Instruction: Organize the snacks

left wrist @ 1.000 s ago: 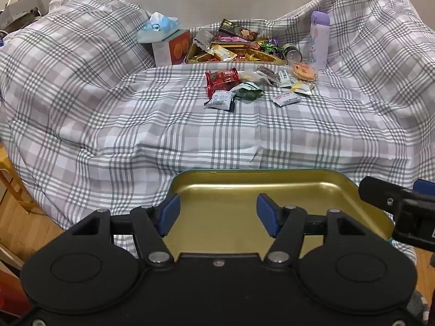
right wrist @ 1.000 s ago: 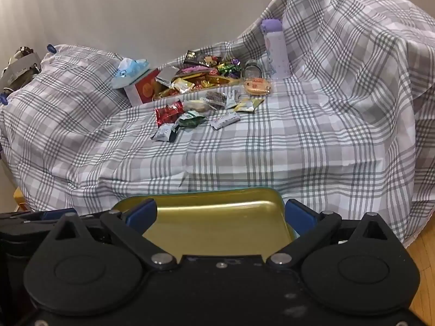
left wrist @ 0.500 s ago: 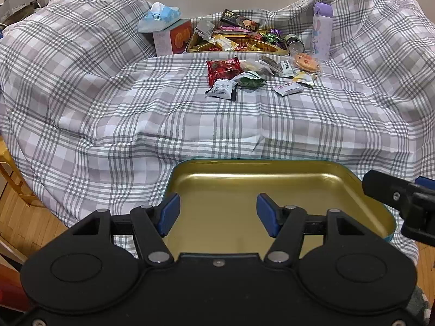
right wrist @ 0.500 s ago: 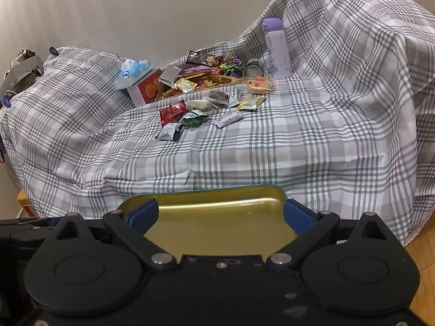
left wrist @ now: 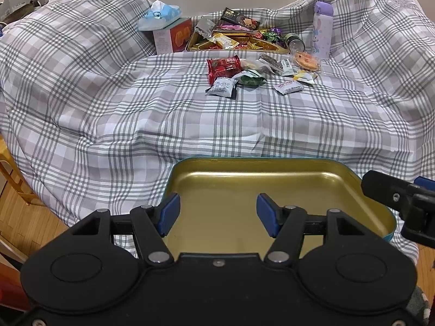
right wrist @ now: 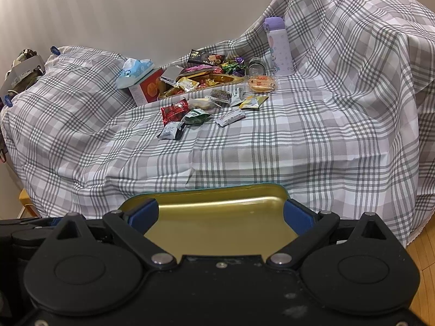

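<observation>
An empty gold tin tray (left wrist: 272, 179) with a teal outside hangs in front of the bed's near edge. My right gripper (right wrist: 220, 214) is shut on it, a blue pad against each long side. In the left wrist view that gripper (left wrist: 407, 203) clamps the tray's right end. My left gripper (left wrist: 218, 213) is open above the tray's bare floor, with nothing between its pads. Loose snack packets lie far back on the plaid cover, among them a red packet (left wrist: 224, 66) (right wrist: 174, 110). Behind them a second gold tray (left wrist: 236, 42) is heaped with sweets.
A tissue box (left wrist: 168, 35) stands left of the heaped tray, a lilac bottle (left wrist: 322, 31) and a tipped can (left wrist: 295, 42) to its right. The plaid cover (left wrist: 136, 108) rises in humps at both sides. Wooden floor and a yellow stool (left wrist: 11, 174) lie at the left.
Both views have drifted only slightly. The jaws and the tray stand as before.
</observation>
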{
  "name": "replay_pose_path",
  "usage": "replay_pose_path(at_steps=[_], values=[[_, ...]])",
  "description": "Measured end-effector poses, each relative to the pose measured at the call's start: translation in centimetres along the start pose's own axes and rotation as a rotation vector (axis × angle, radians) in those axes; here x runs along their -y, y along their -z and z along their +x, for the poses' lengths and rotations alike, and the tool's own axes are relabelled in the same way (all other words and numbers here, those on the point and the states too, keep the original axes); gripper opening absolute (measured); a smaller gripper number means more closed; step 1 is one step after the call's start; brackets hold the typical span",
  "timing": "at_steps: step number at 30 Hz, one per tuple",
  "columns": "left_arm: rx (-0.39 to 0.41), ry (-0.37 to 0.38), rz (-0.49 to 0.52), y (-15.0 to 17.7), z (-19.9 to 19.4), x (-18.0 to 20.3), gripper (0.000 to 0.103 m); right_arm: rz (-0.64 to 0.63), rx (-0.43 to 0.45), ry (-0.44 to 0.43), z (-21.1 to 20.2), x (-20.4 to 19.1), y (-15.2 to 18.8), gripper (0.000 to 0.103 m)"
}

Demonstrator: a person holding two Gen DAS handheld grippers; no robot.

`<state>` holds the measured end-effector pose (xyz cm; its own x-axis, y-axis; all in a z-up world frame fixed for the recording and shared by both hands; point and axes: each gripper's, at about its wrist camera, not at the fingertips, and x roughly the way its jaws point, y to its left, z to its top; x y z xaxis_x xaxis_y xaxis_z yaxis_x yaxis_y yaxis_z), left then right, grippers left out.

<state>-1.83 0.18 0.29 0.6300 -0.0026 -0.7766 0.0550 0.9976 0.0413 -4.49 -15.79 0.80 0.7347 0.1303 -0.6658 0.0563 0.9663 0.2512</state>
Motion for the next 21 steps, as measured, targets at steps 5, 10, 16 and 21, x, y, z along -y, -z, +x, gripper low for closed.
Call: replay_pose_path(at_steps=[5, 10, 16, 21], values=[[-0.008, 0.001, -0.006, -0.03, 0.14, -0.09, 0.065, 0.0, 0.001, 0.0, -0.01, 0.04, 0.03, 0.103], [-0.012, 0.005, -0.01, 0.04, 0.18, -0.13, 0.065, 0.0, 0.001, 0.0, 0.0, -0.06, 0.05, 0.103], [-0.018, 0.006, -0.004, 0.14, 0.26, 0.01, 0.065, -0.001, 0.001, 0.0, 0.0, -0.15, 0.13, 0.103], [-0.02, 0.006, -0.002, 0.16, 0.29, 0.02, 0.065, -0.001, 0.001, 0.0, -0.01, -0.17, 0.13, 0.103]])
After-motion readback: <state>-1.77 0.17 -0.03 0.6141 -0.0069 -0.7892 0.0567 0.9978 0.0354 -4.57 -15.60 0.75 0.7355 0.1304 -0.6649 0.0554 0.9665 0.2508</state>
